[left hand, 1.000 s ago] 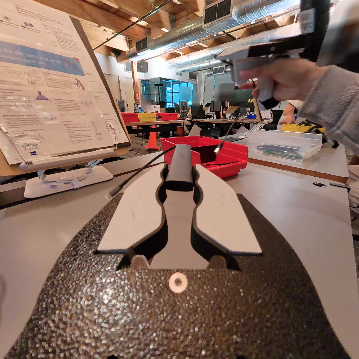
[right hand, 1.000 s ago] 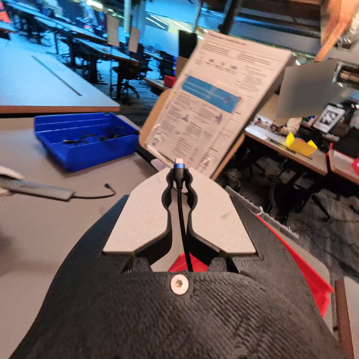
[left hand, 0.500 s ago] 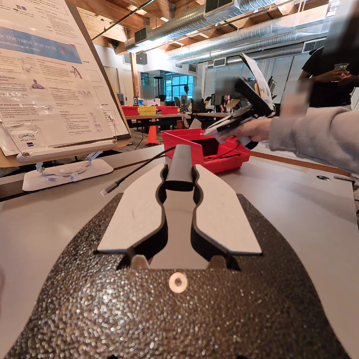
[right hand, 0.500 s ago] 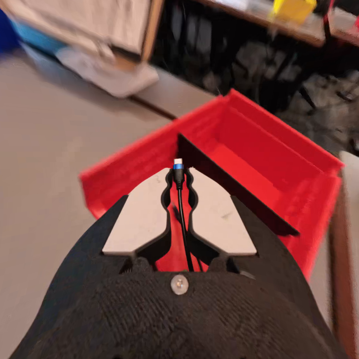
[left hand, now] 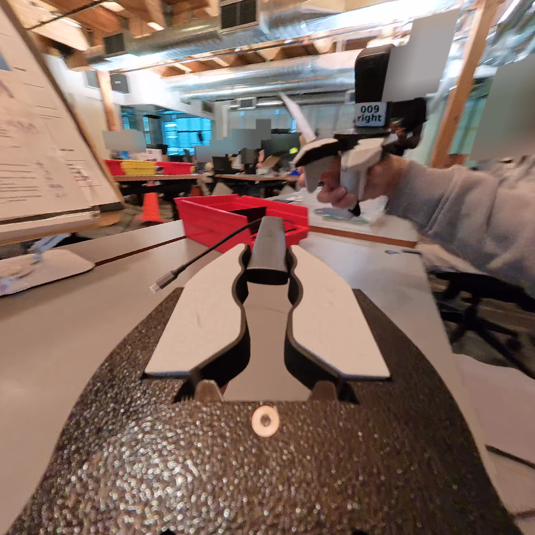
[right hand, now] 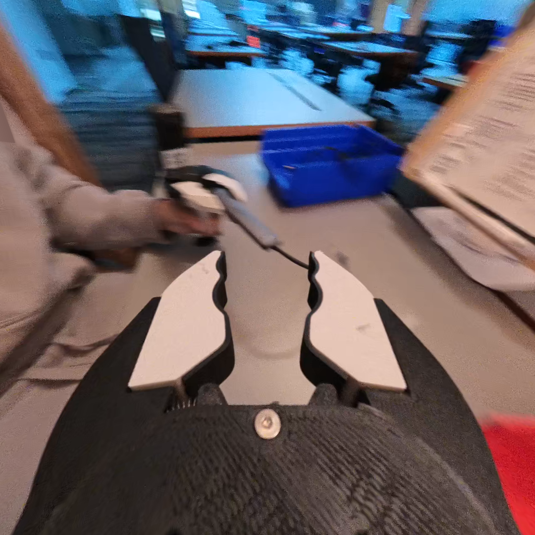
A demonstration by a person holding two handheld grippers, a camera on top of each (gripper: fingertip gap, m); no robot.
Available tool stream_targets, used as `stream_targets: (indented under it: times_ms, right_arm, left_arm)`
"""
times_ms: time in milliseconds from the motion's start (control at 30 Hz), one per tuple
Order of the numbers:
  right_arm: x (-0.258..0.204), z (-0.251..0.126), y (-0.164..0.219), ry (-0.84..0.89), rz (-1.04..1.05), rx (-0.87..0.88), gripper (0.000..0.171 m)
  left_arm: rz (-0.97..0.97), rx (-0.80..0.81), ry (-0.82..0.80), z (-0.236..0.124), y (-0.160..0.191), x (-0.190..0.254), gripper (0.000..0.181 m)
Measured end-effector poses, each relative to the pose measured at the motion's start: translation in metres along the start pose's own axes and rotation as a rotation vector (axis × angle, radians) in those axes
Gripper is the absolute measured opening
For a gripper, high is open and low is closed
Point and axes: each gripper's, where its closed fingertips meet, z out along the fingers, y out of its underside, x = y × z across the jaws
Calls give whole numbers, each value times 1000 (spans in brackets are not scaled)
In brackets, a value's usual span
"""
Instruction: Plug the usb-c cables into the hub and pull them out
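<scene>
My left gripper (left hand: pixel 266 254) is shut on a grey hub (left hand: pixel 268 246) and holds it just above the table. The hub's own black cable (left hand: pixel 202 256) curves left and ends in a silver plug (left hand: pixel 162 282). In the right wrist view the hub (right hand: pixel 249 217) sticks out of the left gripper (right hand: pixel 208 188), its cable trailing toward me. My right gripper (right hand: pixel 266 260) is open and empty; it also shows in the left wrist view (left hand: pixel 321 150), raised beyond the red bin (left hand: pixel 231 214).
A grey table (left hand: pixel 72 318) carries a red bin with a black divider, a blue bin (right hand: pixel 327 165) holding cables, and a tilted printed board on a stand (left hand: pixel 43 144). A grey sleeve (left hand: pixel 463 202) reaches in from the right. A black office chair (left hand: pixel 477 304) stands beside the table. The gap from one gripper's tips to the other's is roughly 15 cm.
My right gripper has let go of the blue-tipped USB-C cable over the red bin, opened, and swung up and round toward the hub. The left gripper still holds the hub.
</scene>
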Motion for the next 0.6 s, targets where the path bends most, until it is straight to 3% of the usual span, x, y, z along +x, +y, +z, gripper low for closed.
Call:
stream_targets:
  times_ms: [67, 133, 267, 600]
  right_arm:
    - [-51, 30, 2, -133, -34, -38, 47]
    - [-66, 50, 10, -105, -72, -111, 52]
    - [-55, 56, 0, 10, -93, -62, 52]
    - [-60, 66, 25, -32, 31, -111, 36]
  left_arm:
    - [-33, 21, 99, -4, 1, 7, 23]
    - [-57, 34, 157, -8, 4, 10, 23]
    - [-94, 72, 267, -17, 2, 19, 23]
    - [-80, 113, 380, -22, -4, 35, 23]
